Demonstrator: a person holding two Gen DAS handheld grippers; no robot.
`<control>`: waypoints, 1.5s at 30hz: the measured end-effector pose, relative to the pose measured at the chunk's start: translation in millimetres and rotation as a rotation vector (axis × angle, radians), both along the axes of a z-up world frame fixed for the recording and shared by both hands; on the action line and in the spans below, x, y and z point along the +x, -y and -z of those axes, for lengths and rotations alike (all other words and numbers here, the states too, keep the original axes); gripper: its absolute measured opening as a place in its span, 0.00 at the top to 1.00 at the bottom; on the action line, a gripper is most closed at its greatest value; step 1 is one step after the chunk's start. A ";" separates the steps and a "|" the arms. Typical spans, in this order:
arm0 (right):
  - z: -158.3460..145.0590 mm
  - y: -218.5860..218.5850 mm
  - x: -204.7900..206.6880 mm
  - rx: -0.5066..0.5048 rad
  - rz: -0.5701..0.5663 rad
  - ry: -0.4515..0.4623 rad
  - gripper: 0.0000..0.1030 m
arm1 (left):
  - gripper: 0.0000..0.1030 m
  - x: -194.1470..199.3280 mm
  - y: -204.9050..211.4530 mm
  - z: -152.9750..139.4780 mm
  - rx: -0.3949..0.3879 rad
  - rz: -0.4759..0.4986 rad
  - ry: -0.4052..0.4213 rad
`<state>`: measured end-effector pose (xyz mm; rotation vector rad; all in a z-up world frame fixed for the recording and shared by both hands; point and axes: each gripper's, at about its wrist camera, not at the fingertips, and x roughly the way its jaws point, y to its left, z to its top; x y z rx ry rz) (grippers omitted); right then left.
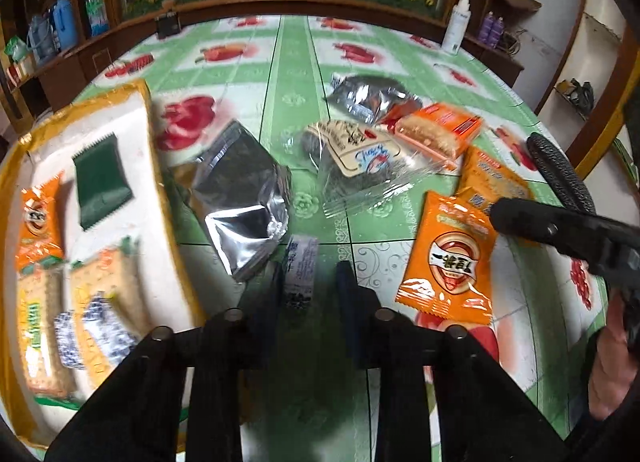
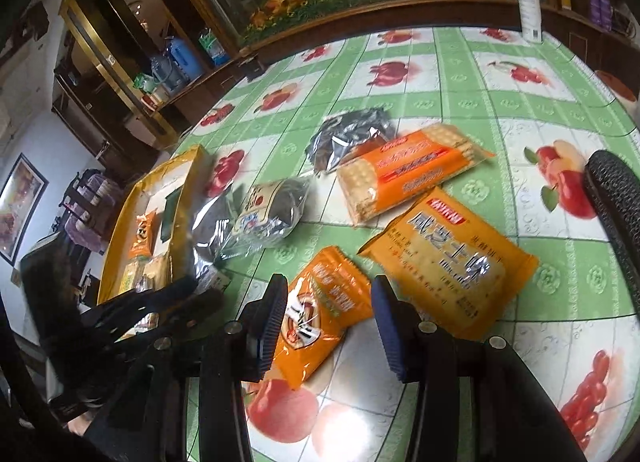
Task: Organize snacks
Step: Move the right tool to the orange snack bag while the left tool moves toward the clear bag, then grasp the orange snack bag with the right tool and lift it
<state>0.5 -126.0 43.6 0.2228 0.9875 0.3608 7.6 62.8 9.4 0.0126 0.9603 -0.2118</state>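
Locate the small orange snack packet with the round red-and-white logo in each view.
Left wrist: small orange snack packet lies lower right, under the right gripper.
Right wrist: packet sits bottom centre, between that gripper's fingers.
Shared landmark: white spray bottle at the table's far edge.

Snacks spread over the counter (image 2: 500, 110)

We see a yellow-rimmed tray (image 1: 158, 166) at its left, silver foil packs (image 1: 244, 198), orange snack packets (image 2: 320, 306), cracker packs (image 2: 412, 174) and a white bottle (image 2: 529, 2) at the far edge.
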 end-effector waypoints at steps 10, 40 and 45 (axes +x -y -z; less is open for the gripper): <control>19.1 -8.9 4.1 -0.036 -0.001 -0.091 0.52 | 0.89 -24.2 -5.5 -5.2 -0.096 0.001 0.062; -11.8 -56.3 1.9 -0.086 -0.314 0.146 0.47 | 0.89 -55.0 -64.2 -38.2 -0.216 -0.081 0.162; 12.9 -70.1 44.5 -0.049 -0.336 0.061 0.45 | 0.89 -66.0 -74.3 -41.5 -0.227 -0.106 0.177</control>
